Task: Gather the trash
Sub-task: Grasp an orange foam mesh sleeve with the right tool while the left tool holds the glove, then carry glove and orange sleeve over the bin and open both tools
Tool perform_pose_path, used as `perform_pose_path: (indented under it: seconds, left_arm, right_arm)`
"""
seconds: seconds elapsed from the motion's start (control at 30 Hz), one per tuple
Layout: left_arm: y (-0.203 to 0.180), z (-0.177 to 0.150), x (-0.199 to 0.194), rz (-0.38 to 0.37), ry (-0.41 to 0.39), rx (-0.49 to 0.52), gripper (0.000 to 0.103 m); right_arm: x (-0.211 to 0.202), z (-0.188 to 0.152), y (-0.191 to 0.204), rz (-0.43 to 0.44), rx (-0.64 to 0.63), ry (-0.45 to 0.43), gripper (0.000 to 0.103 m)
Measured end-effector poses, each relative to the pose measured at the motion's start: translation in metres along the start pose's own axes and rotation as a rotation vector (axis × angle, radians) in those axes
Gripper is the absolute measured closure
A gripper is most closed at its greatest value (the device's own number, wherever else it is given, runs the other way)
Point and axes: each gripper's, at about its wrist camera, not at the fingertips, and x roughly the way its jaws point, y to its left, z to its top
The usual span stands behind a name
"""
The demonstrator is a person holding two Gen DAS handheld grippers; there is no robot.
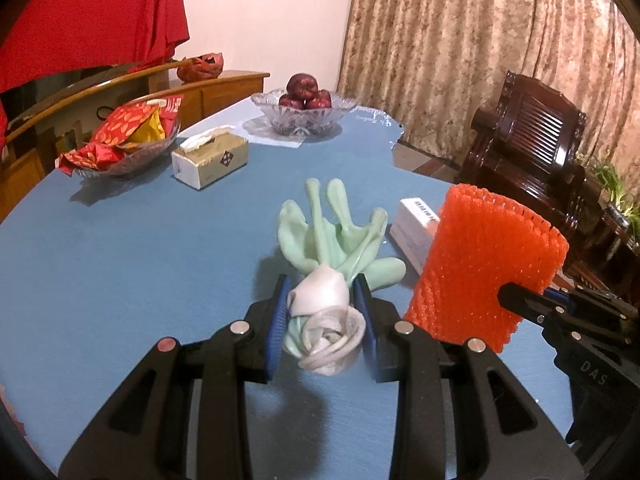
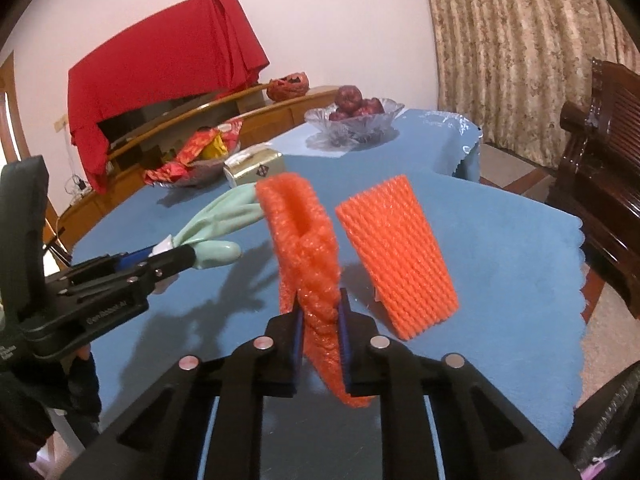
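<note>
My left gripper (image 1: 323,284) is shut on a pale green rubber glove (image 1: 332,232) at its rolled white cuff, and the glove's fingers hang forward above the blue tablecloth (image 1: 140,248). My right gripper (image 2: 320,300) is shut on a crumpled orange foam net (image 2: 300,240), which stands up between the pads. A second orange foam net (image 2: 396,256) stands tilted on the table just right of it. The left gripper (image 2: 180,256) with the glove (image 2: 224,216) shows at the left of the right wrist view. In the left wrist view an orange net (image 1: 488,260) sits against the right gripper (image 1: 512,298).
A white box (image 1: 414,222) lies behind the glove. Farther back stand a tissue box (image 1: 210,158), a glass bowl of red packets (image 1: 124,136) and a glass bowl of apples (image 1: 304,110). A dark wooden chair (image 1: 532,140) stands beyond the table's right edge.
</note>
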Motion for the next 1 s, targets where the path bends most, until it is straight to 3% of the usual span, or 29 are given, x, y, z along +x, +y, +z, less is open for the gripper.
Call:
perform_pose_path:
  seconds: [0.3,1.0]
  left_arm:
    - [-0.023,0.004,-0.038,-0.036,-0.027,0.026,0.072]
    - [-0.141,-0.015,-0.092,-0.242,-0.061,0.143,0.072]
  right_arm:
    - [-0.049,0.003,-0.005,-0.009,0.041,-0.051,0.088]
    - [-0.181,-0.034,-0.066,-0.232,0.141,-0.14,0.089]
